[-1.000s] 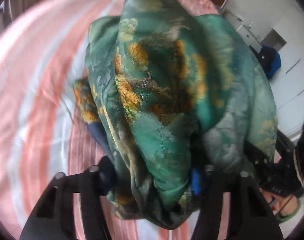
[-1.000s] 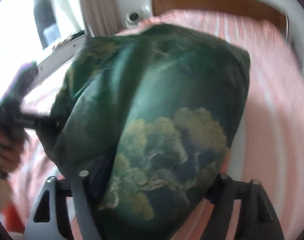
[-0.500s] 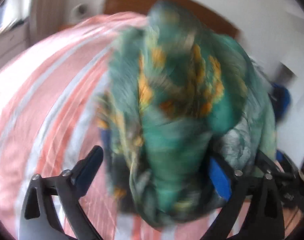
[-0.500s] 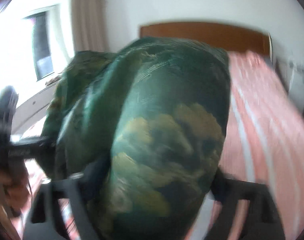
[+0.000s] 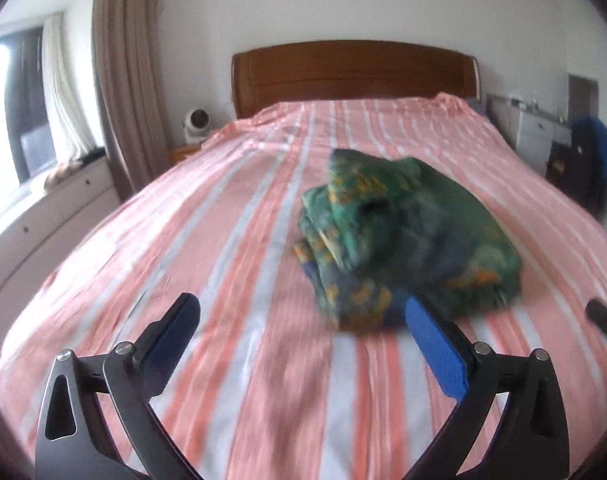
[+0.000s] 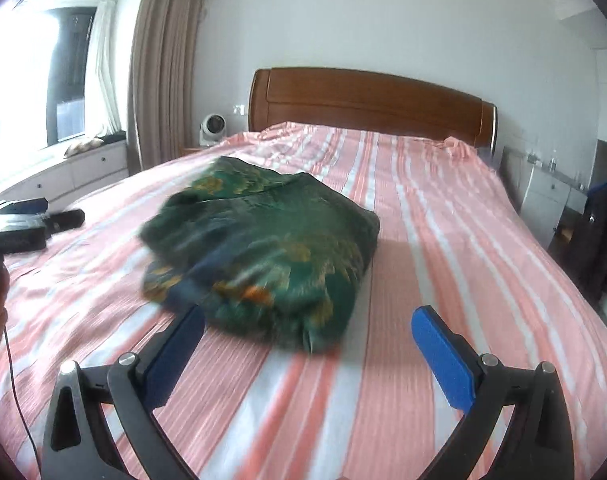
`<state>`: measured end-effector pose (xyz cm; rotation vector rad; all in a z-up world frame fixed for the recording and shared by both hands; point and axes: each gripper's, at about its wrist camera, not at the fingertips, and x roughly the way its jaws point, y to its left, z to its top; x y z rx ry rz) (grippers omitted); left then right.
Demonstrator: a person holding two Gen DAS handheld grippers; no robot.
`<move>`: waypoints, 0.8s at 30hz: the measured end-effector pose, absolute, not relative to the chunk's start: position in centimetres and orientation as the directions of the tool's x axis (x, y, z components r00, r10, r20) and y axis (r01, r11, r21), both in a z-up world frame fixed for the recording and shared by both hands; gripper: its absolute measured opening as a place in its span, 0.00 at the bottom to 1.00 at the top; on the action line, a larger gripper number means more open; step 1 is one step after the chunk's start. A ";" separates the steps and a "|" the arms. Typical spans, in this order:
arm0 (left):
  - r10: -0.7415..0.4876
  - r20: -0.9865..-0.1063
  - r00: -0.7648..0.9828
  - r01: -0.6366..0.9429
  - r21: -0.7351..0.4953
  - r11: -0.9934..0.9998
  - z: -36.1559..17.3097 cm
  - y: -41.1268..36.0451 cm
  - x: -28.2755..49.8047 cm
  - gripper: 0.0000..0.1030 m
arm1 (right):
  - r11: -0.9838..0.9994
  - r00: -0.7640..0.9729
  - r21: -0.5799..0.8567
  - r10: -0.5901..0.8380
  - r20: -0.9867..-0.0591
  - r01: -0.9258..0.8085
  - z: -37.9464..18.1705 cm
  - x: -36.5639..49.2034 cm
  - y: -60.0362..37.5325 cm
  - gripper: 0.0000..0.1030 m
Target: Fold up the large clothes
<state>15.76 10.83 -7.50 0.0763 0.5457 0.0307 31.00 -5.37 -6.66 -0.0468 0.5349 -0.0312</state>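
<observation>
On the striped pink bed (image 5: 207,240) lies the green cloth (image 5: 407,236), folded into a thick lumpy bundle with yellow patches. Near it, the left tongs (image 5: 299,320) and right tongs (image 6: 307,328) have just been opening; both stand wide, holding nothing.

The folded garment (image 5: 411,236) lies on the bed (image 5: 223,240), near its middle, well short of the headboard (image 5: 351,76). Beside the headboard's left end stands 1 fan (image 5: 197,123). A cabinet (image 5: 531,136) stands off the bed's right edge; a window bench (image 6: 63,176) runs along its left edge.
</observation>
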 end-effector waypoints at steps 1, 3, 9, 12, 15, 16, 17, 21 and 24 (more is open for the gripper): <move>0.043 -0.518 0.854 0.003 0.088 0.996 -7.2 10.2 13.9 1.00 | 0.999 0.861 -0.042 -0.036 -0.507 0.017 -6.5 29.8 -6.0 0.99; 0.025 -0.521 0.853 0.024 0.086 0.996 -7.6 9.0 13.1 1.00 | 0.999 0.869 -0.030 -0.034 -0.494 0.023 -6.4 26.9 -6.9 0.99; -0.046 -0.489 0.871 0.045 -0.014 0.999 -7.7 6.2 5.0 1.00 | 0.999 0.883 -0.028 -0.027 -0.469 0.015 -6.0 17.6 -8.2 0.99; -0.039 -0.445 0.895 0.037 -0.013 0.999 -6.9 5.1 1.4 1.00 | 0.999 0.888 -0.038 -0.050 -0.457 0.037 -5.9 13.3 -8.8 0.99; -0.039 -0.408 0.912 0.051 0.018 0.999 -6.1 4.1 -0.6 1.00 | 0.998 0.888 -0.019 -0.054 -0.457 0.051 -5.9 10.4 -9.4 0.99; -0.029 -0.394 0.919 0.051 0.047 0.998 -5.9 3.6 -1.2 1.00 | 0.999 0.874 -0.013 -0.050 -0.484 0.050 -6.1 10.1 -9.5 1.00; -0.017 -0.382 0.924 0.049 0.073 0.996 -5.8 3.2 -1.5 1.00 | 0.999 0.855 -0.006 -0.031 -0.518 0.033 -6.6 9.7 -9.6 0.99; 0.007 -0.379 0.925 0.060 0.163 0.985 -5.6 1.7 -2.7 1.00 | 0.996 0.848 0.005 -0.077 -0.524 0.094 -7.2 8.4 -10.0 0.99; -0.009 -0.411 0.911 0.079 0.152 0.985 -6.0 1.4 -3.3 1.00 | 0.993 0.847 0.036 -0.076 -0.527 0.111 -6.9 7.9 -10.0 0.99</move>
